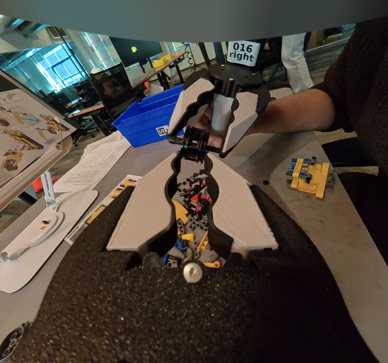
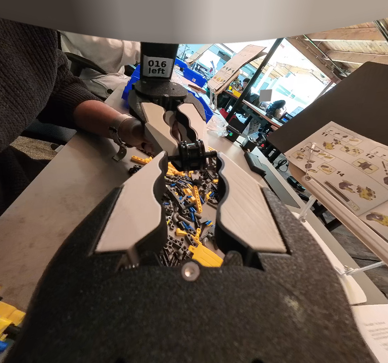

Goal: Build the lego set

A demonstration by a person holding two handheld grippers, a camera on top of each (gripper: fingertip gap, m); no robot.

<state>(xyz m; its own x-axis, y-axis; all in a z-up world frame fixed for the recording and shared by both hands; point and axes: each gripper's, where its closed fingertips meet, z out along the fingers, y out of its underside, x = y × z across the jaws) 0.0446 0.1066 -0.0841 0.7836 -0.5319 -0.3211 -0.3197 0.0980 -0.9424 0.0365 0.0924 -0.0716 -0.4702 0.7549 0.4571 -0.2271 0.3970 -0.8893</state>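
My left gripper [image 1: 192, 156] is shut on a black wheel-like hub [image 1: 194, 143] and holds it in the air above a pile of small black, grey, yellow, red and blue building parts [image 1: 195, 195]. A black axle [image 1: 174, 140] runs through the hub. My right gripper [image 2: 192, 154] faces the left one, and its fingertips close on the axle's two ends [image 2: 212, 153]. The hub [image 2: 190, 153] sits between them. The right gripper also shows in the left wrist view [image 1: 198, 142], and the left gripper in the right wrist view [image 2: 186, 146]. The pile [image 2: 189, 202] lies on the grey table [image 2: 52, 195].
A yellow sub-assembly with blue pins [image 1: 308, 174] lies on the table to the right. A blue bin [image 1: 147, 118] stands behind. An instruction booklet on a stand [image 1: 21, 126] [image 2: 340, 164] is at the side, with loose papers [image 1: 100, 160] and the white stand base [image 1: 42, 237]. My left and right fingertips are right by each other.
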